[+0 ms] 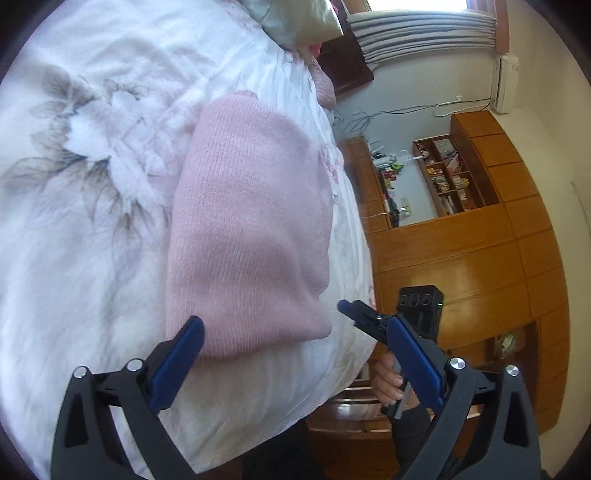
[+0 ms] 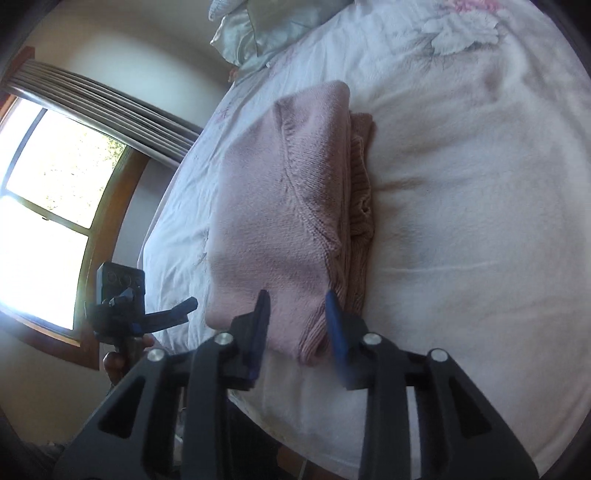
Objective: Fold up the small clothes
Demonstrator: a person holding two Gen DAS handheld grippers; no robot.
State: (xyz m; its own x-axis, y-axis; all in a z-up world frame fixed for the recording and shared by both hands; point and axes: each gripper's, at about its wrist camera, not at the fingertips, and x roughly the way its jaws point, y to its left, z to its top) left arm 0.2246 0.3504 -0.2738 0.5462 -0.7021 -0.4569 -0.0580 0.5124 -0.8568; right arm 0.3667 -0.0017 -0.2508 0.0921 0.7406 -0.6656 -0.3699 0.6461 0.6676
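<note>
A pink knitted sweater [image 1: 251, 221] lies folded in a compact rectangle on the white floral bedspread [image 1: 74, 258], near the bed's edge. My left gripper [image 1: 295, 328] stands wide open at the sweater's near end, one blue finger at each side and nothing held. In the right wrist view the same sweater [image 2: 288, 206] shows stacked layers with a ribbed edge on the right. My right gripper [image 2: 297, 306] hovers open over its near corner, fingers astride the fold without pinching it. A hand [image 1: 388, 380] holds the right gripper [image 1: 354, 312] just off the bed edge.
A pale satin pillow [image 2: 266, 26] lies at the head of the bed. Wooden cabinets [image 1: 461, 258] with a cluttered shelf [image 1: 447, 177] stand beside the bed. A bright window [image 2: 48, 206] with a rolled blind is on the far wall. Bedspread [image 2: 480, 184] stretches beyond the sweater.
</note>
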